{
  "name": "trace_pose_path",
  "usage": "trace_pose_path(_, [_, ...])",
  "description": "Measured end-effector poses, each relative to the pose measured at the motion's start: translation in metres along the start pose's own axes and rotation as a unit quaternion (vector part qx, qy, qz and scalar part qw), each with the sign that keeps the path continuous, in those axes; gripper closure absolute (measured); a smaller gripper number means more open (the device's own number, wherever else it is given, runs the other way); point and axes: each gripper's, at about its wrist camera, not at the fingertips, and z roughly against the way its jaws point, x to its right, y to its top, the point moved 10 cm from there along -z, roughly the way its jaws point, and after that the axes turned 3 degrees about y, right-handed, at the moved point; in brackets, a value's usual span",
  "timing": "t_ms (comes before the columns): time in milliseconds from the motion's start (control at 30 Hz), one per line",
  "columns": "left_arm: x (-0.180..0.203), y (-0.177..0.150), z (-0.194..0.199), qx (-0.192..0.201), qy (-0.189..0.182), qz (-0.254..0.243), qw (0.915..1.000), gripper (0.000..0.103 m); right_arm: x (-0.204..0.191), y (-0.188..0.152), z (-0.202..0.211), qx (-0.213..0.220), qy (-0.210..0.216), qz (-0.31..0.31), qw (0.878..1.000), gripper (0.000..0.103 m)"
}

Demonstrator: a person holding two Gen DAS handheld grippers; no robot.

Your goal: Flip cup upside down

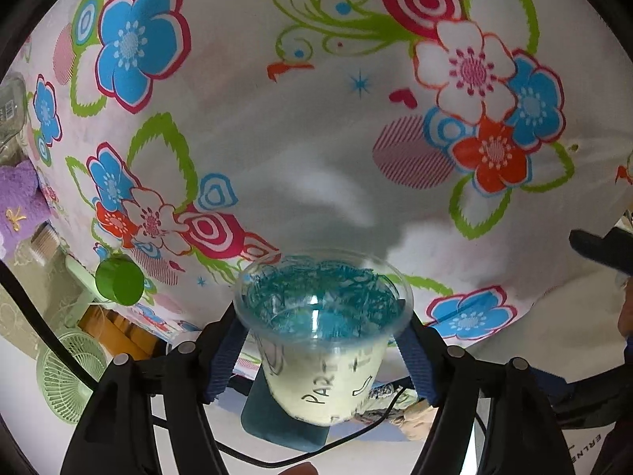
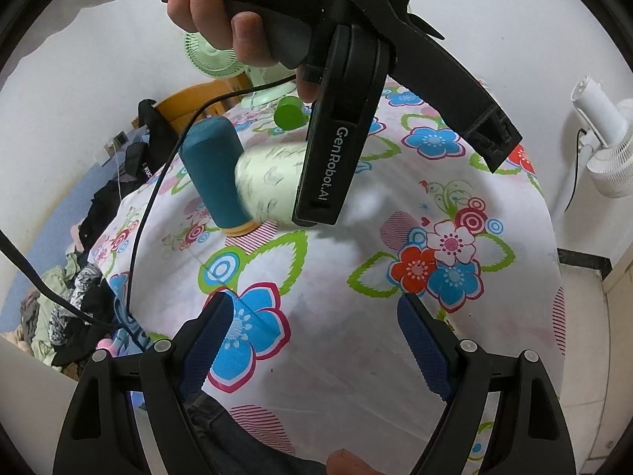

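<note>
Above the flowered sheet your left gripper has the cup clamped between its blue pads, one pad on each side just under the rim. The cup is clear plastic with a pale green printed sleeve and black handwriting on it, and blue scribbled marks show through its see-through part. In the left wrist view its wide mouth faces away from the camera toward the sheet and its narrower base points back toward you. From the right wrist view you see the same cup held off the sheet and lying roughly sideways, blurred, with the black body of the left gripper covering one end of it.

Your left hand wraps the handle at the top of that view. Right beside the cup stands a teal bottle with an orange base, resting on the sheet. A green cap lies farther back near the sheet's far edge, and a light green fan stands beyond it.

Your right gripper hangs lower and nearer, over a blue flower on the sheet, its blue pads wide apart with nothing between them, well apart from the cup.
</note>
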Motion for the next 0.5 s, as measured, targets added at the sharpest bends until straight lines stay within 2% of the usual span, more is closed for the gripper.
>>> trace_pose_path(133, [0.001, -0.001, 0.002, 0.001, 0.005, -0.002, 1.0, 0.028, 0.0, 0.001, -0.001, 0.001, 0.0, 0.002, 1.0, 0.016])
trace_pose_path(367, [-0.005, -0.016, 0.0, 0.019, 0.019, 0.002, 0.9997, 0.015, 0.0, 0.002, 0.0, 0.001, -0.002, 0.004, 1.0, 0.016])
trace_pose_path(500, [-0.004, -0.027, -0.007, 0.028, 0.011, 0.006, 0.9995, 0.01, -0.001, 0.001, 0.001, 0.001, -0.004, 0.005, 1.0, 0.016])
